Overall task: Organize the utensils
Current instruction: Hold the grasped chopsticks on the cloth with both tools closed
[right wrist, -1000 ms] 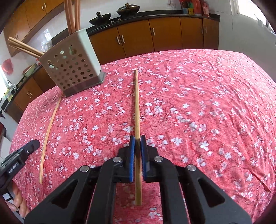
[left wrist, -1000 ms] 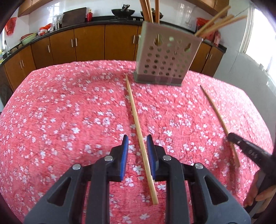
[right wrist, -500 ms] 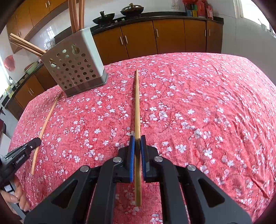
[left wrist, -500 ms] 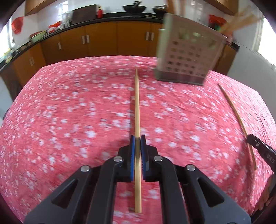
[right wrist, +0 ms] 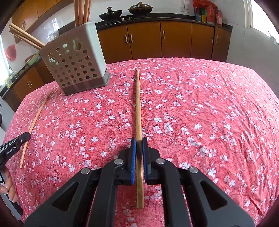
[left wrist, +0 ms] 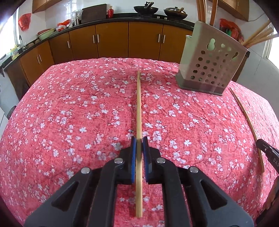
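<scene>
My left gripper (left wrist: pixel 139 139) is shut on a wooden chopstick (left wrist: pixel 139 104) that points straight ahead over the red floral tablecloth (left wrist: pixel 69 113). My right gripper (right wrist: pixel 139 140) is shut on a second chopstick (right wrist: pixel 138 104) the same way. The perforated grey utensil holder (left wrist: pixel 210 68) with several chopsticks in it stands far right in the left wrist view and far left in the right wrist view (right wrist: pixel 75 62). Each gripper's chopstick shows in the other view: at the right edge of the left wrist view (left wrist: pixel 247 122) and at the left of the right wrist view (right wrist: pixel 34 122).
The table's edges curve away on all sides. Brown kitchen cabinets (left wrist: pixel 111 40) and a dark counter with woks (left wrist: pixel 148 7) run along the back. The other gripper's black tip shows at the right edge (left wrist: pixel 268 152) and the left edge (right wrist: pixel 14 145).
My left gripper closed on its chopstick, which was loose between open jaws a second ago, and lined it up straight ahead. My right gripper stayed shut on its chopstick and shifted closer to the holder.
</scene>
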### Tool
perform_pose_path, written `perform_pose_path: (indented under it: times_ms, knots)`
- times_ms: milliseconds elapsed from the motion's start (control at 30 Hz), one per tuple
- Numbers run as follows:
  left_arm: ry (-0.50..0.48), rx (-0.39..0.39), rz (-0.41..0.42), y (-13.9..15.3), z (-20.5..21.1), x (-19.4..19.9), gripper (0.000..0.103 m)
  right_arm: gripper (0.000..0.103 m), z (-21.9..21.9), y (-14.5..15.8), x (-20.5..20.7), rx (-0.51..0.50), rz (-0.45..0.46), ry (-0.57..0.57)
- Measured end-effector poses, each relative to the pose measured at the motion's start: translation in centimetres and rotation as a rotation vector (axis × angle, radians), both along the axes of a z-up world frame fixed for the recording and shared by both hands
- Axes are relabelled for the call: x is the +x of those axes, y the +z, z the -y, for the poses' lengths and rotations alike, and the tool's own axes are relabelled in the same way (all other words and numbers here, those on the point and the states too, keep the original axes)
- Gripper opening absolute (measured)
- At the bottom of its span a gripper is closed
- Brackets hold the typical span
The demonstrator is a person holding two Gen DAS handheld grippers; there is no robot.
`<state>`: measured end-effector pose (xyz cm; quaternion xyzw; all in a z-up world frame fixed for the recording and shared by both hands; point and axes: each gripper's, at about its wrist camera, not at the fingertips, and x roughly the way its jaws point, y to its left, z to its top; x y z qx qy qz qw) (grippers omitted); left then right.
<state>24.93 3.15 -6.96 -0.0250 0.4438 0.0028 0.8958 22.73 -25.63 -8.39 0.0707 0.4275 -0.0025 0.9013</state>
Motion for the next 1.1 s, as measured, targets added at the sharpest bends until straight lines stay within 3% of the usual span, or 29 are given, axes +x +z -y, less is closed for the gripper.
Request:
perform_pose_path:
  times_ms: [1100]
  knots:
    - [-0.081,0.017,0.002,-0.3,0.18,-0.04,0.011,0.008,-0.02,0.01,0.06,-0.026,-0.003,0.01]
